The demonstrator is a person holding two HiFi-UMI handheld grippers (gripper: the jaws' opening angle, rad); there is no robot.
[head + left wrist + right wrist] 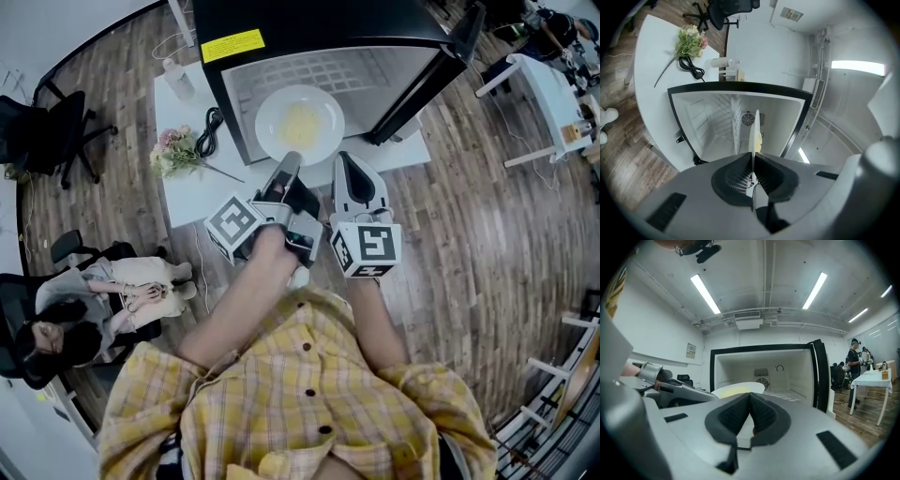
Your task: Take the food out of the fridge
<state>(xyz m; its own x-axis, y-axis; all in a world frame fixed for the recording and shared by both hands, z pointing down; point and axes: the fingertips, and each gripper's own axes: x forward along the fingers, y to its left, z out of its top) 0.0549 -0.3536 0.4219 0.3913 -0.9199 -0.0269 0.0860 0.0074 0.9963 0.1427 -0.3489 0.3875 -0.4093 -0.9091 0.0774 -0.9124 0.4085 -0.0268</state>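
A small black fridge [319, 23] stands open on a white table [192, 192]. The left gripper [289, 161] pinches the near rim of a white plate [300, 125] of yellow food at the fridge's front edge. The right gripper [349, 165] waits alongside, jaws pressed together on nothing. The plate seems only partly out and has yet to be carried clear.

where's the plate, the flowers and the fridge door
plate [272, 111]: head view, bare white rim at its left
flowers [174, 148]: head view, the pink blossoms
fridge door [431, 82]: head view, its dark open edge
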